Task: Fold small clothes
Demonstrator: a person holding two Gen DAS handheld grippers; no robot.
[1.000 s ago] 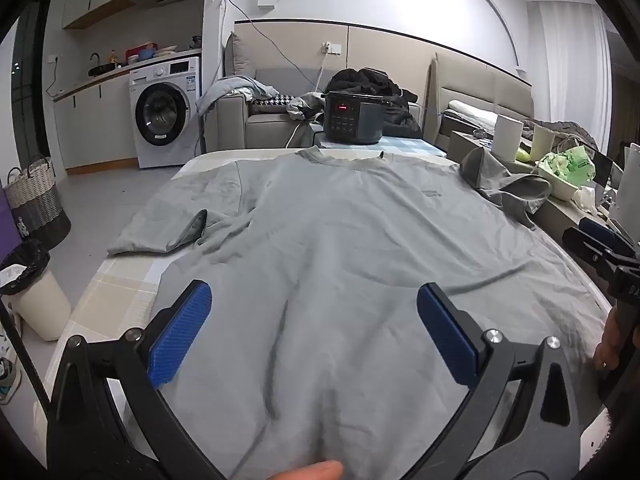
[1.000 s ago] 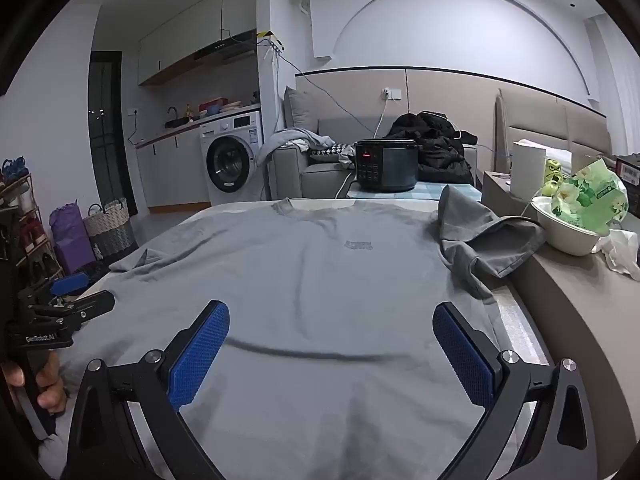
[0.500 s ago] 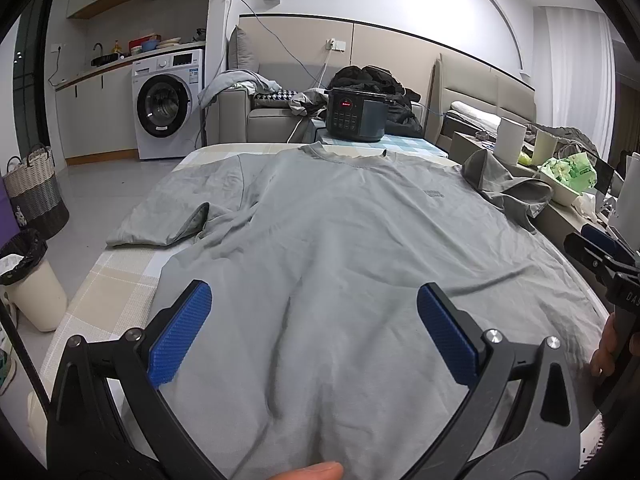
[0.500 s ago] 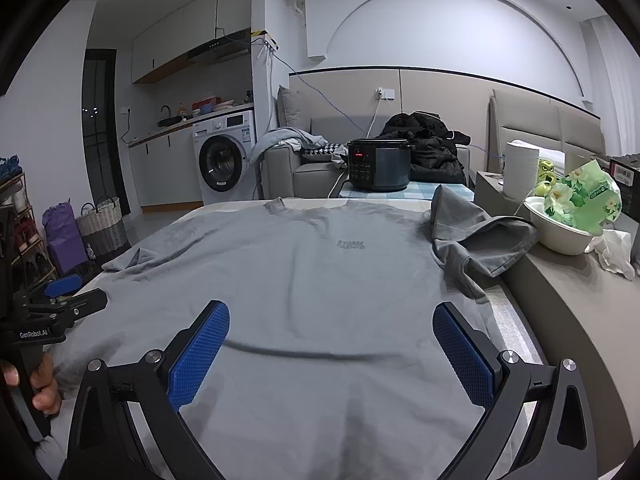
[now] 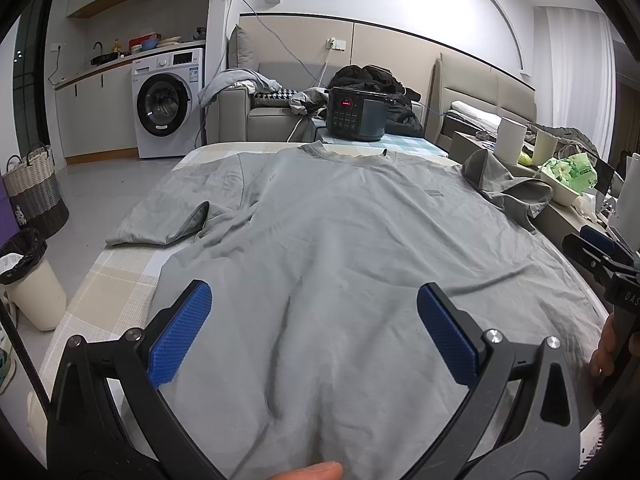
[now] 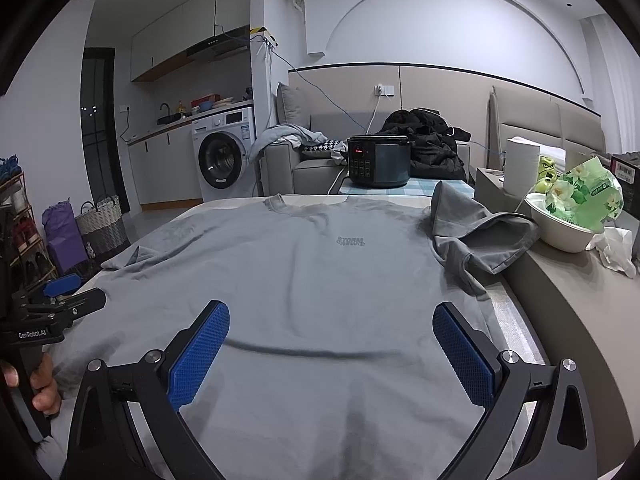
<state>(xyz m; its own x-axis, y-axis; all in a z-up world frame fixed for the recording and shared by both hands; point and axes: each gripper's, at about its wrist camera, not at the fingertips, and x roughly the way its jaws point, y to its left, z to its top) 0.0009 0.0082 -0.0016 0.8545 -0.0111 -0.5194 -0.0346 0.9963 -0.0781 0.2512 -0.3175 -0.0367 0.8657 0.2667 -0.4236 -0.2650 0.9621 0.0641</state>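
Nearest to us, the left hand-held gripper (image 5: 314, 320) has its two blue pads wide apart, with nothing between them, and it hangs over the lower part of the shirt (image 5: 340, 240). The right hand-held gripper (image 6: 332, 344) is the same: pads wide apart, holding nothing, above the hem area on the right side.

The shirt is a grey T-shirt that lies flat, front up, on the bed (image 5: 116, 280), with the hem toward us and the collar far from us. We judge it light, soft and limp; it will sag and wrinkle when lifted, and thin cloth may slip out of the pads if only one layer is pinched. The hem corners, the sleeve ends and the shoulder seams look like good places to take it.

The left sleeve (image 5: 168, 216) lies spread out on the bed with its cuff turned up. The right sleeve (image 6: 480, 236) is crumpled and climbs onto the counter (image 6: 568, 288), so its real shape is hard to read.

The hem itself is cut off below both views, so we cannot see its edge. The small print (image 6: 350, 241) on the chest is too small to read with certainty.
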